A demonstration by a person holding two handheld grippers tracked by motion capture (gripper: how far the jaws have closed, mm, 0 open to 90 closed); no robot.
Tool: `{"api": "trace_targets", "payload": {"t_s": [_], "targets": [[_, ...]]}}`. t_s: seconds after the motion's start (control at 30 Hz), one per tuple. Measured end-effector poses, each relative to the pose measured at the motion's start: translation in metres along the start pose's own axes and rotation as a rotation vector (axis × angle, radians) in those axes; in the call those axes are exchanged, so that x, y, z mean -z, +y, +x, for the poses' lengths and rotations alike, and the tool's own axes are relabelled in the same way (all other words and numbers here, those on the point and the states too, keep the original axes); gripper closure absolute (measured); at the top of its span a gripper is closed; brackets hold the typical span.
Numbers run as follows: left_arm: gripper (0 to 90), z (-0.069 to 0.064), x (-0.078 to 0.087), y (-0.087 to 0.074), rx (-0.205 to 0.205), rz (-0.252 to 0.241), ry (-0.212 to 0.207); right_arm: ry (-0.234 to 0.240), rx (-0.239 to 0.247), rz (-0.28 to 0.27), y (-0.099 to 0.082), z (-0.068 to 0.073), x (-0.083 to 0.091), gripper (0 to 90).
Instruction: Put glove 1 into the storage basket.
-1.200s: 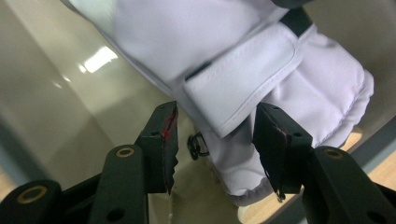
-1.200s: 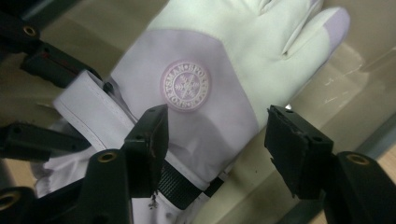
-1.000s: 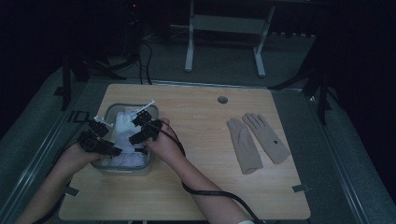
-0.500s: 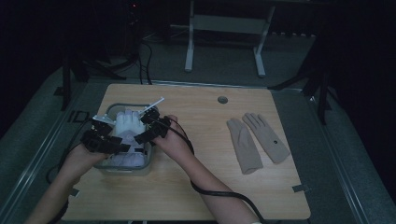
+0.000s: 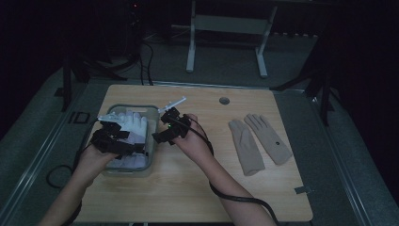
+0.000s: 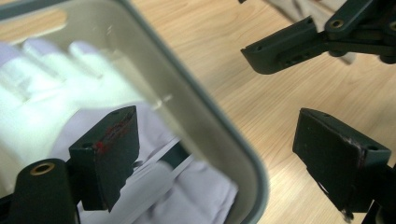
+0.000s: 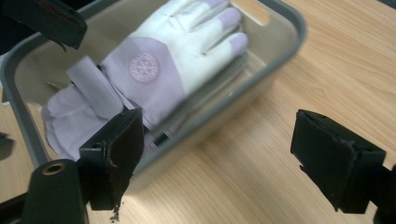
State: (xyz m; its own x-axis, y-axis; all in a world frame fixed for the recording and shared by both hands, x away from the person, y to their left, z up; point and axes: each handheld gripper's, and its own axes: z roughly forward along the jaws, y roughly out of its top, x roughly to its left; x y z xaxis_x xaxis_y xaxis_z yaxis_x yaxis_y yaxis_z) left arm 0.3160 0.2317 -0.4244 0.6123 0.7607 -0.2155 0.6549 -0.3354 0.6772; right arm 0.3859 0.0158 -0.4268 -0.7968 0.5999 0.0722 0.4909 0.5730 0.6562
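The left gripper [image 5: 134, 146] has just been opening its jaws, with nothing between them. The right gripper [image 5: 157, 137] is spread wide and empty too. Just below them, the white and purple cloth glove [image 7: 173, 60] lies in the grey plastic bin [image 7: 285, 51]. A low jaw might bump the rim and push the bin. Farther right, two tan gloves [image 5: 259, 143] lie well apart on the wooden table [image 5: 197, 188].
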Motion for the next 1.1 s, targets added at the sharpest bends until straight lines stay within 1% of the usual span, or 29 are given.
{"api": "trace_targets", "payload": {"t_s": [0.03,0.1,0.13,0.17,0.2,0.27,0.3,0.33,0.37,0.4,0.43,0.5,0.53,0.57,0.6,0.63,0.7,0.73,0.77,0.8,0.83,0.9,0.93,0.97,1.0,1.03,1.07,1.1], "targets": [[14.9,-0.006,-0.003,0.003,-0.014,-0.016,-0.004,-0.014,-0.003,-0.003,-0.005,-0.006,0.006,17.2],[14.9,-0.012,-0.005,0.006,-0.028,-0.030,-0.010,-0.022,-0.008,-0.008,-0.008,-0.011,0.011,17.2],[14.9,-0.012,-0.005,0.006,-0.028,-0.030,-0.010,-0.022,-0.008,-0.008,-0.008,-0.011,0.011,17.2],[14.9,-0.018,-0.008,0.008,-0.043,-0.048,-0.014,-0.031,-0.011,-0.018,-0.012,-0.015,0.017,17.2],[14.9,-0.020,-0.010,0.009,-0.046,-0.058,-0.026,-0.035,-0.013,-0.023,-0.015,-0.017,0.020,17.2],[15.0,-0.023,-0.011,0.009,-0.053,-0.060,-0.028,-0.038,-0.015,-0.021,-0.017,-0.020,0.023,17.2],[15.0,-0.028,-0.015,0.010,-0.074,-0.063,-0.024,-0.044,-0.014,-0.024,-0.022,-0.024,0.027,17.2],[15.0,-0.028,-0.015,0.010,-0.074,-0.063,-0.024,-0.044,-0.014,-0.024,-0.022,-0.024,0.027,17.2],[15.0,-0.032,-0.019,0.010,-0.089,-0.071,-0.043,-0.052,-0.019,-0.028,-0.028,-0.028,0.031,17.2],[15.0,-0.032,-0.019,0.010,-0.089,-0.071,-0.043,-0.053,-0.016,-0.029,-0.030,-0.029,0.032,17.0],[15.0,-0.038,-0.023,0.009,-0.116,-0.079,-0.039,-0.059,-0.019,-0.025,-0.032,-0.031,0.034,17.0],[15.0,-0.044,-0.027,0.009,-0.141,-0.088,-0.038,-0.059,-0.029,-0.030,-0.039,-0.035,0.037,16.9],[14.9,-0.044,-0.027,0.009,-0.141,-0.088,-0.038,-0.059,-0.029,-0.030,-0.039,-0.035,0.037,16.9],[14.9,-0.049,-0.030,0.008,-0.151,-0.099,-0.048,-0.065,-0.031,-0.034,-0.046,-0.039,0.041,16.8],[15.0,-0.049,-0.030,0.008,-0.151,-0.099,-0.048,-0.065,-0.031,-0.036,-0.049,-0.041,0.042,16.8],[15.0,-0.055,-0.035,0.008,-0.172,-0.108,-0.057,-0.065,-0.034,-0.040,-0.053,-0.043,0.043,16.8],[15.0,-0.059,-0.039,0.007,-0.184,-0.118,-0.062,-0.069,-0.041,-0.043,-0.059,-0.047,0.046,16.3],[15.0,-0.059,-0.039,0.007,-0.184,-0.118,-0.062,-0.069,-0.041,-0.043,-0.059,-0.047,0.046,16.3],[15.0,-0.063,-0.042,0.007,-0.193,-0.131,-0.071,-0.071,-0.044,-0.051,-0.064,-0.050,0.049,16.1],[15.0,-0.063,-0.042,0.007,-0.193,-0.131,-0.071,-0.071,-0.044,-0.051,-0.064,-0.050,0.049,16.1],[15.0,-0.067,-0.046,0.005,-0.197,-0.148,-0.081,-0.080,-0.038,-0.061,-0.070,-0.053,0.052,15.0],[15.0,-0.071,-0.050,0.004,-0.210,-0.165,-0.083,-0.096,-0.034,-0.074,-0.075,-0.057,0.055,15.0],[15.0,-0.071,-0.050,0.004,-0.210,-0.165,-0.083,-0.096,-0.034,-0.074,-0.075,-0.057,0.055,15.0],[15.0,-0.074,-0.053,0.004,-0.226,-0.175,-0.080,-0.094,-0.028,-0.094,-0.082,-0.060,0.060,14.7],[15.0,-0.076,-0.055,0.003,-0.229,-0.183,-0.086,-0.098,-0.026,-0.094,-0.084,-0.061,0.061,14.4],[15.0,-0.078,-0.056,0.003,-0.230,-0.184,-0.095,-0.101,-0.018,-0.092,-0.087,-0.063,0.063,14.1],[15.0,-0.078,-0.056,0.003,-0.230,-0.184,-0.095,-0.101,-0.014,-0.092,-0.090,-0.064,0.064,13.8],[15.0,-0.081,-0.062,0.002,-0.238,-0.178,-0.098,-0.104,-0.014,-0.090,-0.093,-0.066,0.066,13.8]]}}
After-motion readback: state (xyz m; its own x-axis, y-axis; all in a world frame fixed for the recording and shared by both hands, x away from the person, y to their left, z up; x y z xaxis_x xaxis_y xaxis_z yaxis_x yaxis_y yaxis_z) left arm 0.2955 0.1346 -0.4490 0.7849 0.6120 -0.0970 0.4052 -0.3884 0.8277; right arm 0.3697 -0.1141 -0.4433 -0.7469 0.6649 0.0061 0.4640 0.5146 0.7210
